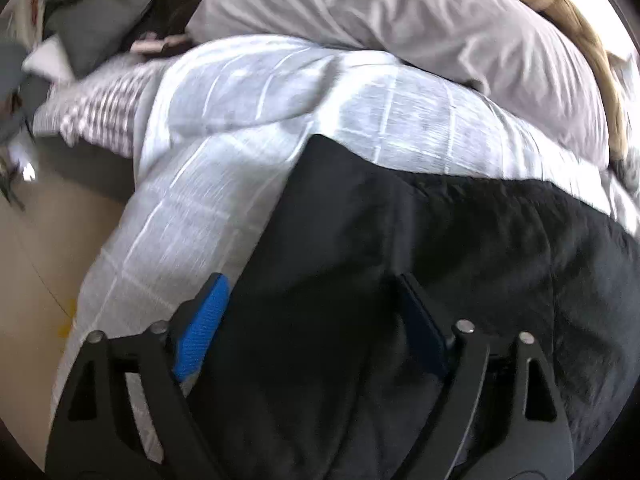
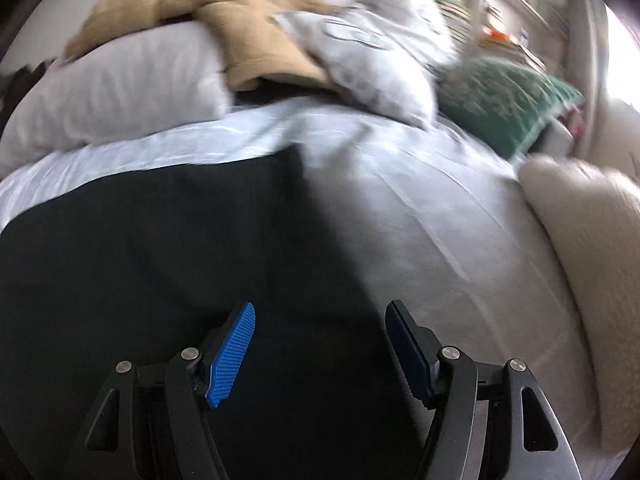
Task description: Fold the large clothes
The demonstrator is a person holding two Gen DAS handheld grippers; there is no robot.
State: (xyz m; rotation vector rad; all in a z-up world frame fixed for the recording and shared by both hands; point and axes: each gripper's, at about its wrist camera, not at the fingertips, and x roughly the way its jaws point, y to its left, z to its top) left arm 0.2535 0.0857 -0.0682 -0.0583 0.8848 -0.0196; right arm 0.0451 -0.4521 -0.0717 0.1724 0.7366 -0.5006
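Note:
A large black garment (image 1: 400,248) lies spread on a bed with a white grid-pattern cover (image 1: 224,184). In the left wrist view my left gripper (image 1: 312,280) is open, its blue-padded fingers (image 1: 204,328) straddling the garment's left edge. In the right wrist view the same black garment (image 2: 160,248) fills the lower left, its right edge running down between the fingers. My right gripper (image 2: 320,308) is open just above that edge, holding nothing. Both views are motion-blurred.
A white pillow (image 1: 400,12) and a tan blanket (image 2: 224,12) lie at the head of the bed. A patterned grey cushion (image 2: 376,60), a green cushion (image 2: 504,100) and a cream cushion (image 2: 592,232) sit to the right. Checked cloth (image 1: 108,108) and floor (image 1: 36,264) lie left.

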